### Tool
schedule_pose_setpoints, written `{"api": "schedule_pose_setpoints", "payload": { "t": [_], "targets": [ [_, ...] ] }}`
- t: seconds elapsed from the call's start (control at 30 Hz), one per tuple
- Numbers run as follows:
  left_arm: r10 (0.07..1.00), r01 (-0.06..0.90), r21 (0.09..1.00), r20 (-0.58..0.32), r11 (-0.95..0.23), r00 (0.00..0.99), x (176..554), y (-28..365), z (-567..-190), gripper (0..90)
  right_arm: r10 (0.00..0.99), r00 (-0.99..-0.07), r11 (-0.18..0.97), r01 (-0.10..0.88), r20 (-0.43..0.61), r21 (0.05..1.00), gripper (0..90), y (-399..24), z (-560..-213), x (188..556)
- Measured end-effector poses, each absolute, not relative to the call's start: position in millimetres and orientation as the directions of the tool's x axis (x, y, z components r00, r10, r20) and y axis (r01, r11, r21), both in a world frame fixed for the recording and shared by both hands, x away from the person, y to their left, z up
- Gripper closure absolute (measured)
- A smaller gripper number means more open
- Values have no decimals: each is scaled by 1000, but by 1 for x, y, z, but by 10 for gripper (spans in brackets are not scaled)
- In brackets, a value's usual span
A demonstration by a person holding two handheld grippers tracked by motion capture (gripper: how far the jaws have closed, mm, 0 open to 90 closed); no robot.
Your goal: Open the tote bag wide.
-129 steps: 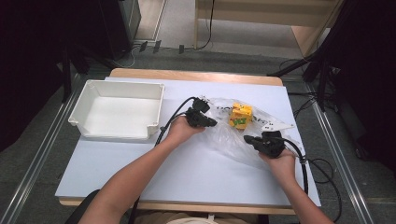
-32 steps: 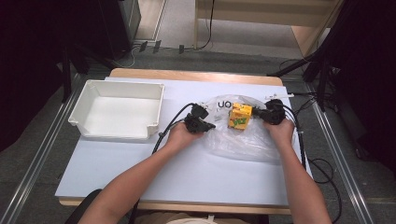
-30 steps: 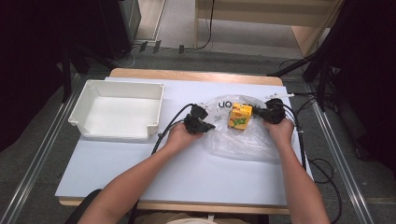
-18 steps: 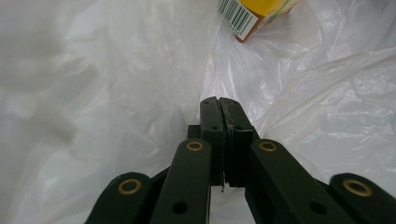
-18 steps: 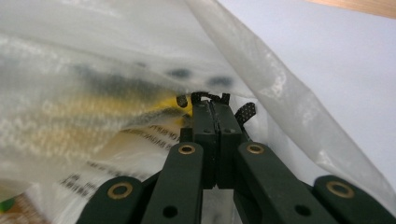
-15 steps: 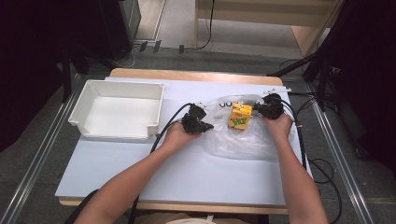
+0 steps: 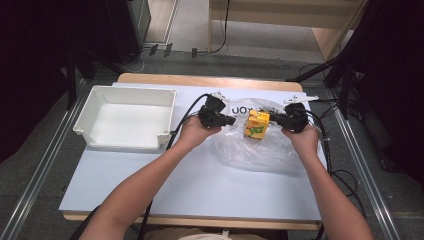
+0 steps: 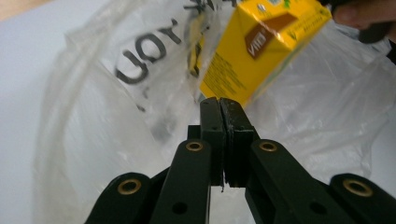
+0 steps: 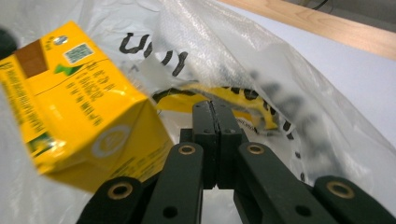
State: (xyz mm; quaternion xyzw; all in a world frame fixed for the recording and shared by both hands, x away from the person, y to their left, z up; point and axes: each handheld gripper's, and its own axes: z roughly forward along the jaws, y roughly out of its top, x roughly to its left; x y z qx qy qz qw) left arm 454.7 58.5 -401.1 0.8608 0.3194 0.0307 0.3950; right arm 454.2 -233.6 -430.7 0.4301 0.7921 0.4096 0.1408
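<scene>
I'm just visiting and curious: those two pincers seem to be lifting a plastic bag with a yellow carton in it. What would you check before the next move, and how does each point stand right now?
1. Left gripper shut on the plastic bag: ok, jaws pressed together with film between them.
2. Right gripper shut on the bag: ok, same.
3. Yellow carton sits between the two grippers: ok.
4. Carton fully inside the bag: cannot tell, the film is clear and crumpled.
5. White tray free to receive something: ok.
6. Cables off the bag: ok.
</scene>
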Motion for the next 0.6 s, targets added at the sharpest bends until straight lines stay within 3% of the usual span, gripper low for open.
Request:
{"api": "schedule_pose_setpoints", "payload": {
  "t": [0.6],
  "targets": [
    [617,549,709,-203,-443,760,516,43,-413,889,765,-628,310,553,142,773,900,-242,-441,388]
  ]
}}
